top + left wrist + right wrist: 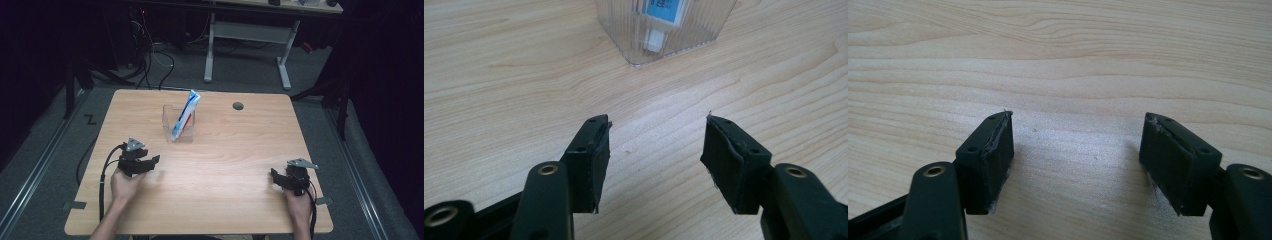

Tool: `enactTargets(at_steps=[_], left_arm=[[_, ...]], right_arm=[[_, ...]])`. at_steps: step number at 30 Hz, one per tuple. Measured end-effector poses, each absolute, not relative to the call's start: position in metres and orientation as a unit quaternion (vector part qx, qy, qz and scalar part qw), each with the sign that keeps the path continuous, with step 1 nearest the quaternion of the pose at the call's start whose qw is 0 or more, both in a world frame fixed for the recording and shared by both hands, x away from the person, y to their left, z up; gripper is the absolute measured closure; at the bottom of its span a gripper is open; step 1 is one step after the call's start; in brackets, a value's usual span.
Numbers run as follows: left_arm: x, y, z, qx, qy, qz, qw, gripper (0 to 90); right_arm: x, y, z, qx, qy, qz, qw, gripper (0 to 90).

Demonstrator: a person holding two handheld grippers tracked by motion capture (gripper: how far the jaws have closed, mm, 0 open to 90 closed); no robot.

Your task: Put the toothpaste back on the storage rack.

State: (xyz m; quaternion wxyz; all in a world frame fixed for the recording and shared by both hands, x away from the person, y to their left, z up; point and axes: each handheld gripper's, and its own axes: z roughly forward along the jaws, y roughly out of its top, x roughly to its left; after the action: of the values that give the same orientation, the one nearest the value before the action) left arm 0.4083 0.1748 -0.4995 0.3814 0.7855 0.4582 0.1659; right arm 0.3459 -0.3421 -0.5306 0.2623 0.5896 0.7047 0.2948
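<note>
Two hands are seen at the near edge of the wooden table [220, 165]. Both the left gripper [150, 164] and the right gripper [276, 176] are held with jaws wide and nothing between them. Farther off, a toothpaste tube [185, 114] is stood tilted in a clear box [178, 123], nearer the left gripper.

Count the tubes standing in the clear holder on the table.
1: a blue-and-white tube leans inside the clear holder near the table's far middle. The ribbed plastic blurs its inside, so something small could be hidden.
</note>
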Motion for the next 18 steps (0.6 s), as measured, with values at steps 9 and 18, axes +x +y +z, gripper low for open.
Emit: enactTargets(at_steps=[9,18], left_arm=[[0.408,0.173,-0.508,0.789,0.458,0.171,0.373,44.6],[0.41,0.167,-0.519,0.803,0.453,0.178,0.345,44.1]], right_arm=[[0.346,-0.342,-0.531,0.59,0.705,0.295,0.262,30.0],[0.346,-0.342,-0.531,0.59,0.704,0.295,0.262,30.0]])
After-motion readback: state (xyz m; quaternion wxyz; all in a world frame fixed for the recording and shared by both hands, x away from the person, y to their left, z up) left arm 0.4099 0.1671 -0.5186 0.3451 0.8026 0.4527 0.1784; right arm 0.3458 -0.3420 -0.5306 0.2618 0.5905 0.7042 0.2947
